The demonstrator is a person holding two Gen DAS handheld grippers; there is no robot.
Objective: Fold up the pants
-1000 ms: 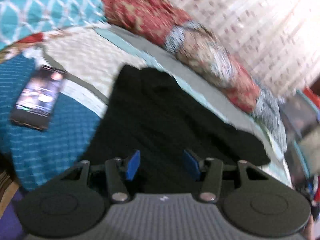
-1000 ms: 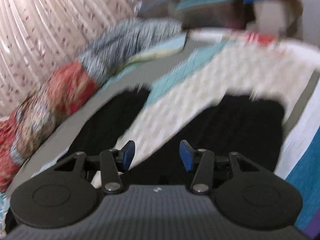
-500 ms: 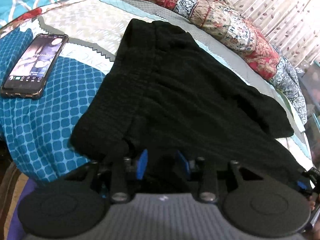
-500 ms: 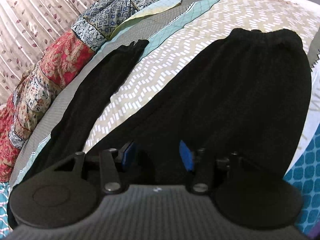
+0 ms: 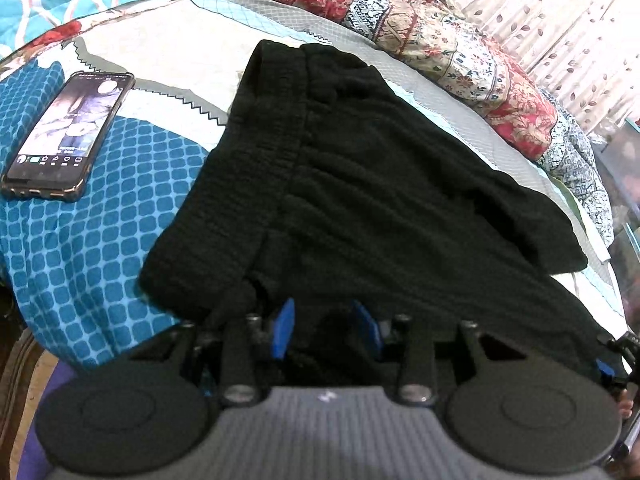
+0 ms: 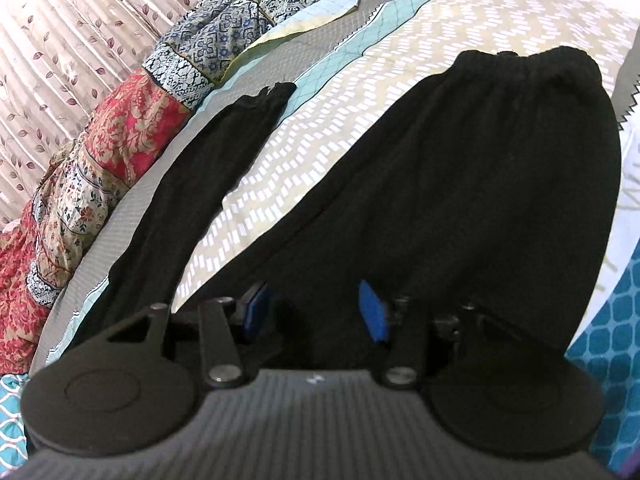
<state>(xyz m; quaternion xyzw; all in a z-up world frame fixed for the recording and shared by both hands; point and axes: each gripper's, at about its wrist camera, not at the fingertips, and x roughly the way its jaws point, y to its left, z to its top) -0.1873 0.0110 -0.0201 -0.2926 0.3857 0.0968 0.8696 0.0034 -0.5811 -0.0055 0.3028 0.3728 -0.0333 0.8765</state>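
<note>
The black pants (image 5: 380,184) lie spread on the bed (image 6: 500,20), waistband at the far end in my right view, one leg (image 6: 192,184) splayed off toward the patterned quilt (image 6: 120,136) and the other running down to me. My left gripper (image 5: 326,328) sits low at the near edge by the waistband corner; its jaws have just been closing, with dark cloth bunched between them, though black on black keeps me from telling whether the blue pads (image 5: 284,328) really press on it. My right gripper (image 6: 316,312) rests over the near leg with its jaws parted and fabric under the gap, the pads not visibly pinching, so I count it as released. The step, as I judge it, is taking hold of the near long edge at two places so I can carry it across onto the far leg. To do that well I should bite only the layers I mean to move, take enough cloth that it will not slip out, and close both sides before lifting. Then I should raise the two ends together and evenly, keeping the edge taut so the fold lands straight. The phone (image 5: 68,136) lies well apart from the pants on the blue patch, out of my path.
</note>
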